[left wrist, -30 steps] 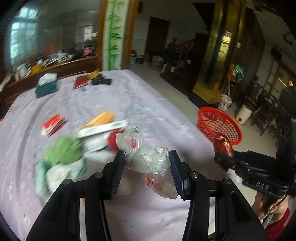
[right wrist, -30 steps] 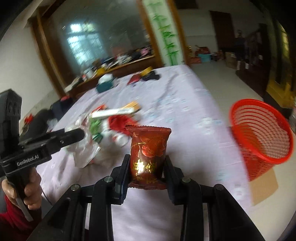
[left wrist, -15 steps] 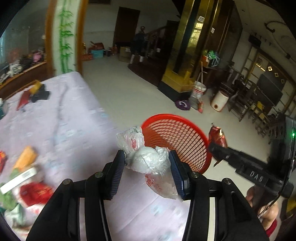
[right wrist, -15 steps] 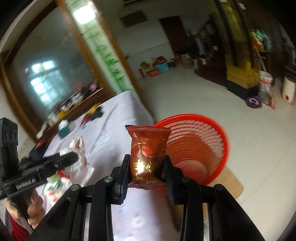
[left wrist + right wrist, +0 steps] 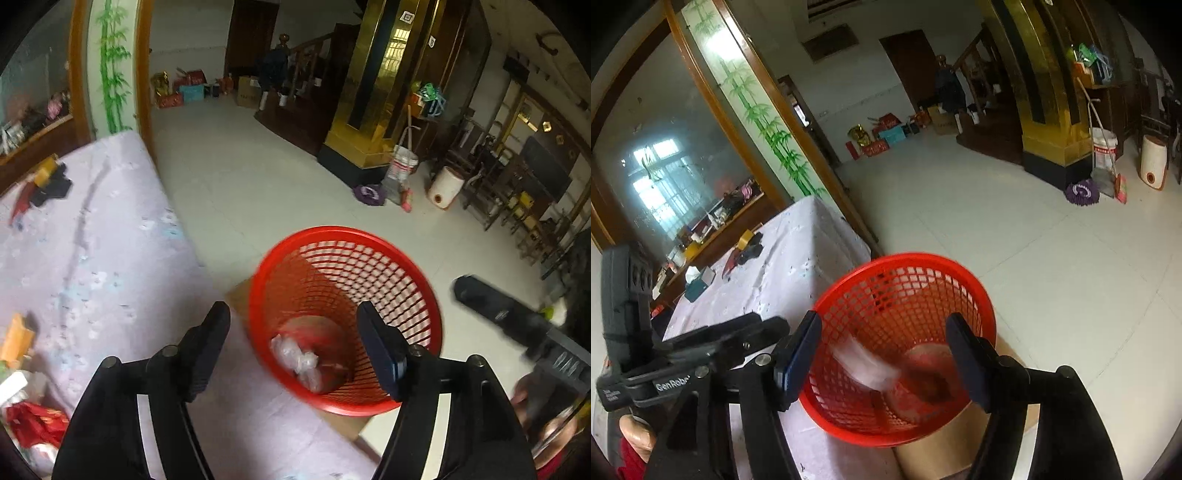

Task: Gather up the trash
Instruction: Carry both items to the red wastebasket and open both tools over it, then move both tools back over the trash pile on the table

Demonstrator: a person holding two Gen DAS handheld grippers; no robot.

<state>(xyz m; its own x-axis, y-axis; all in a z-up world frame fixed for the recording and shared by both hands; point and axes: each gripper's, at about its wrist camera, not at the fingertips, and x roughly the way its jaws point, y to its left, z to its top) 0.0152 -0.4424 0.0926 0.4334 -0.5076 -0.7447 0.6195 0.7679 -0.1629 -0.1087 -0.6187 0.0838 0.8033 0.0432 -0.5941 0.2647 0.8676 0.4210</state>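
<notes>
A red mesh trash basket (image 5: 406,266) stands on the floor beside the table; it also shows in the right wrist view (image 5: 916,266). My left gripper (image 5: 295,347) is open and empty above it. A clear plastic bag (image 5: 299,360) lies at the basket's bottom. My right gripper (image 5: 882,354) is open and empty over the basket too. A blurred white bag (image 5: 864,365) and the red snack packet (image 5: 931,387) are inside the basket. The left gripper's body (image 5: 701,350) appears at the left of the right wrist view.
The table has a lilac flowered cloth (image 5: 92,258). Red wrappers (image 5: 33,424) and an orange box (image 5: 14,343) lie at its left. Brown cardboard (image 5: 960,458) lies under the basket. A white bucket, broom and mop (image 5: 399,177) stand by the golden pillar.
Both grippers swung from the table to above the basket and opened. The plastic bag and the red snack packet dropped out of them into the basket.
</notes>
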